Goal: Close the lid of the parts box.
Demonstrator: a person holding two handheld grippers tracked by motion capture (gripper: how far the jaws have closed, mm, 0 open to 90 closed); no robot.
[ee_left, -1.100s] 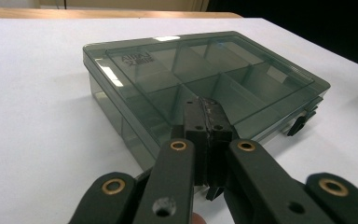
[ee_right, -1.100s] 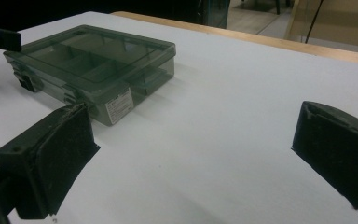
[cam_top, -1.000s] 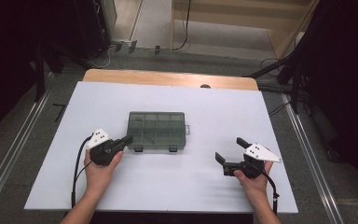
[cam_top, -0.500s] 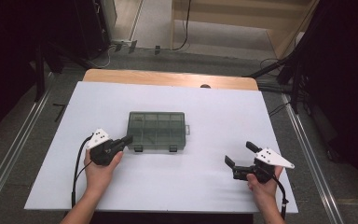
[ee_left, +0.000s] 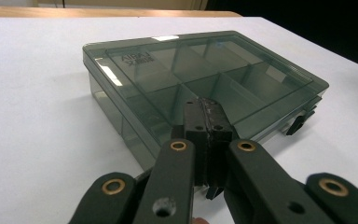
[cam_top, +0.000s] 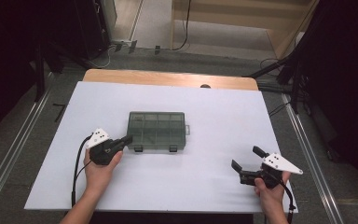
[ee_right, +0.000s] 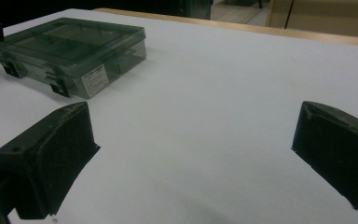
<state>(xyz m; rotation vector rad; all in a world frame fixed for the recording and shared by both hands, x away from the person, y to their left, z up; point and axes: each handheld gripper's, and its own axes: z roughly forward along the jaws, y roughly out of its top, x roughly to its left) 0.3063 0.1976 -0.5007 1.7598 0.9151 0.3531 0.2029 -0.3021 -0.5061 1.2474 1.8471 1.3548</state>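
Note:
A smoky grey, see-through compartment box lies lid-closed at the middle of the white table. My left gripper rests at its near left corner, jaws shut with nothing between them. In the left gripper view the closed fingertips sit right at the box wall; I cannot tell whether they touch it. My right gripper is near the table's front right, well away from the box, jaws wide open and empty. In the right gripper view the open gripper points over bare table, with the box far off at the upper left.
Two latches sit on the box's near side and a tab on its right end. A wooden strip runs along the table's far edge. Dark stands and cables surround the table on the floor.
My right gripper has moved right and toward the near edge of the table, still open. The left gripper and the box have not moved.

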